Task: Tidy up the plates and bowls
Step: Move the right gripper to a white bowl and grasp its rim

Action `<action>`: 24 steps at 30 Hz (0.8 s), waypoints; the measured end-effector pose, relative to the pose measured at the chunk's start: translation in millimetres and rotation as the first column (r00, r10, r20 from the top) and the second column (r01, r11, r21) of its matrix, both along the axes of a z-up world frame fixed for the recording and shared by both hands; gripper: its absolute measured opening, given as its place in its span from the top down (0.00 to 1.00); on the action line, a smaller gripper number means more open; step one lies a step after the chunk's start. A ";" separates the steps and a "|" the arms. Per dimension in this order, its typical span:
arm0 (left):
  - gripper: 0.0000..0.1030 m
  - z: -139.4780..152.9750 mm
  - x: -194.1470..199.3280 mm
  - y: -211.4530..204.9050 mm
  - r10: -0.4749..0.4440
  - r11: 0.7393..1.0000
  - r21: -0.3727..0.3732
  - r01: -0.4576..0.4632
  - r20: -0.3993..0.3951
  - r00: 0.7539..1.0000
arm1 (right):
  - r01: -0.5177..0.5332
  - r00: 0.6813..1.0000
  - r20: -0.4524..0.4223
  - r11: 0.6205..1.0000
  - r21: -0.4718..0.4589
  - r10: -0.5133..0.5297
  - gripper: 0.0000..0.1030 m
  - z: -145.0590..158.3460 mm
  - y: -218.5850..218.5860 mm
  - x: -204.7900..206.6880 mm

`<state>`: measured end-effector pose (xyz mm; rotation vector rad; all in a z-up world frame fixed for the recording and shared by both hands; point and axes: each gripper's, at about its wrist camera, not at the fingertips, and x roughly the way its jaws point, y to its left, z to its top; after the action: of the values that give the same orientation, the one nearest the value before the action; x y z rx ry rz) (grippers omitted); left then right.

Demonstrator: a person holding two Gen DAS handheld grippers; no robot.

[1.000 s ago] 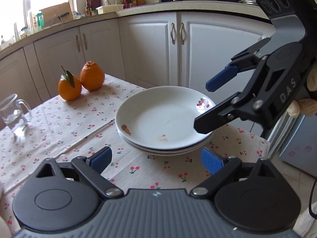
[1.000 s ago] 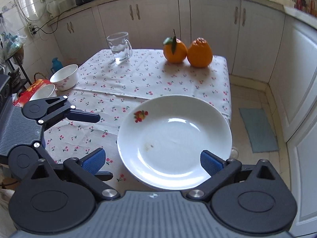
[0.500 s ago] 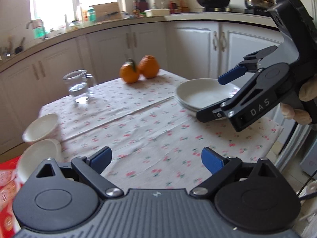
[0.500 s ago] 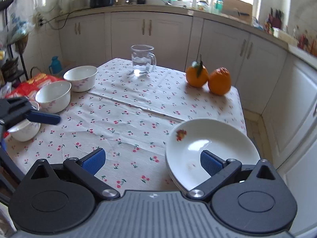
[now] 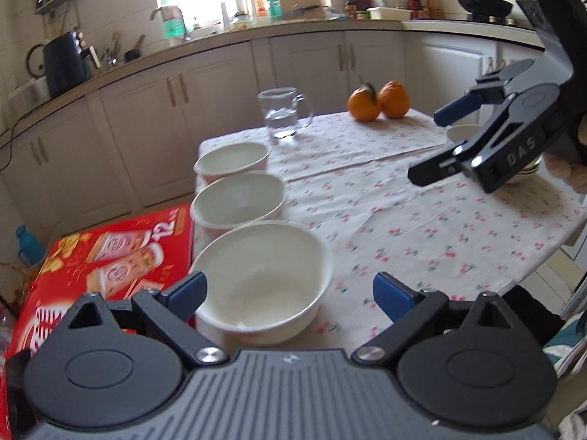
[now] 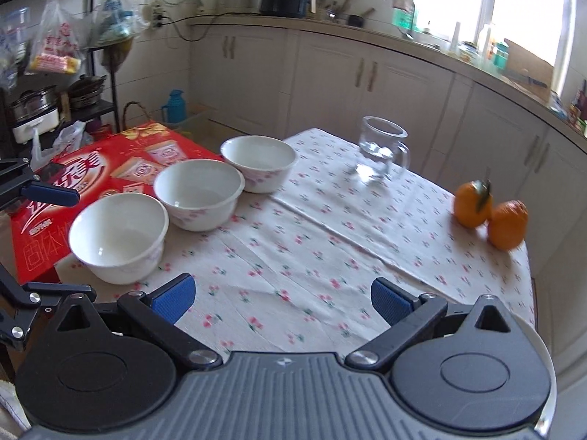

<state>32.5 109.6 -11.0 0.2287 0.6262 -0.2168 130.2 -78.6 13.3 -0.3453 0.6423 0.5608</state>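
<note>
Three white bowls stand in a row along the table's left edge: near (image 5: 256, 278) (image 6: 117, 234), middle (image 5: 238, 198) (image 6: 198, 192) and far (image 5: 231, 159) (image 6: 258, 161). My left gripper (image 5: 290, 293) is open, and the near bowl sits just ahead of its blue pads with no pad pressing on it. My right gripper (image 6: 282, 299) (image 5: 436, 143) is open too and hovers over bare tablecloth at the right, holding nothing. The stacked plates (image 5: 462, 132) are mostly hidden behind it. One of the left gripper's fingers (image 6: 55, 195) shows at the left edge.
A glass mug (image 5: 282, 117) (image 6: 381, 154) and two oranges (image 5: 378, 102) (image 6: 488, 209) stand at the far side of the cherry-print tablecloth (image 5: 422, 227). A red carton (image 5: 110, 256) (image 6: 110, 168) butts against the table beside the bowls. Cabinets ring the room.
Both views have swung left, away from the plate stack and onto the row of bowls. The plates have slid out to the right. Both grippers stayed open and empty.
</note>
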 end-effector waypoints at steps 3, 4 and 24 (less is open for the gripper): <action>0.06 -9.2 -1.1 13.2 0.021 1.000 -0.001 -0.021 -0.019 1.000 | -0.055 0.998 -0.007 0.998 0.004 0.055 0.00 0.4 21.4 2.9; 0.06 -12.7 -0.3 16.6 0.025 1.000 -0.003 -0.025 -0.026 0.999 | -0.069 0.998 -0.012 0.998 0.006 0.069 0.00 0.1 27.7 4.2; 0.10 -32.5 19.8 25.8 -0.014 0.997 -0.074 0.010 -0.045 0.999 | -0.262 0.937 -0.216 0.961 0.088 0.275 0.18 -35.2 111.1 34.8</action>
<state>52.3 135.4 -43.4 0.1564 0.6606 -0.2569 165.0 32.5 -21.9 -0.3192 0.8028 0.8883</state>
